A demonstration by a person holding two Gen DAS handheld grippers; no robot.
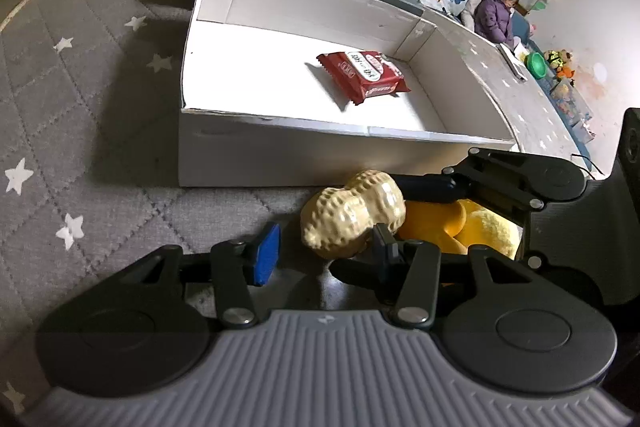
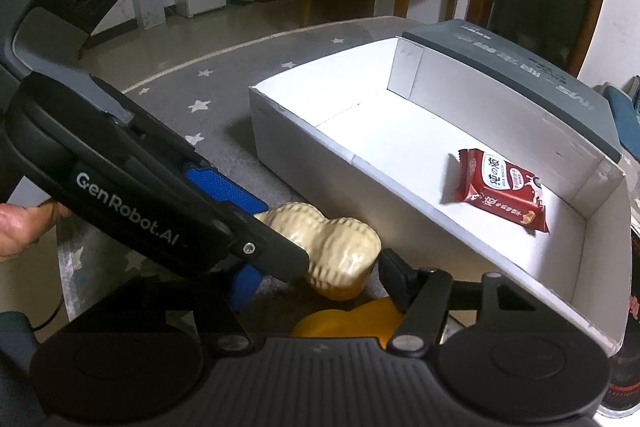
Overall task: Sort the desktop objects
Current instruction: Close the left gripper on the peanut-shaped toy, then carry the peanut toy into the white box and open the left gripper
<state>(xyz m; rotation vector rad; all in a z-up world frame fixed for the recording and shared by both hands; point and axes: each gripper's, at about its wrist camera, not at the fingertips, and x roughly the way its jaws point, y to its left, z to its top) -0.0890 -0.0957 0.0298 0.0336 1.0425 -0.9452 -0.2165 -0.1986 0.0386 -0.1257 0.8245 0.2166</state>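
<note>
Bracketing the peanut toy (image 1: 352,215), left gripper (image 1: 324,255) and right gripper (image 2: 320,283), jaws released.

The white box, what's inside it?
Inside the white box lies only a red snack packet. The near wall hides a strip of floor in each view, though the views together cover nearly everything.

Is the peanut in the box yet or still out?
Out. The peanut lies on the grey mat outside the box's wall; only a red packet lies inside.

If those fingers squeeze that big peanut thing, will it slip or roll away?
The peanut looks hard and glossy, so it may slip somewhat. Its rounded lobes could roll, though the narrow waist probably offers a hold, and the quilted mat likely damps rolling.
</note>
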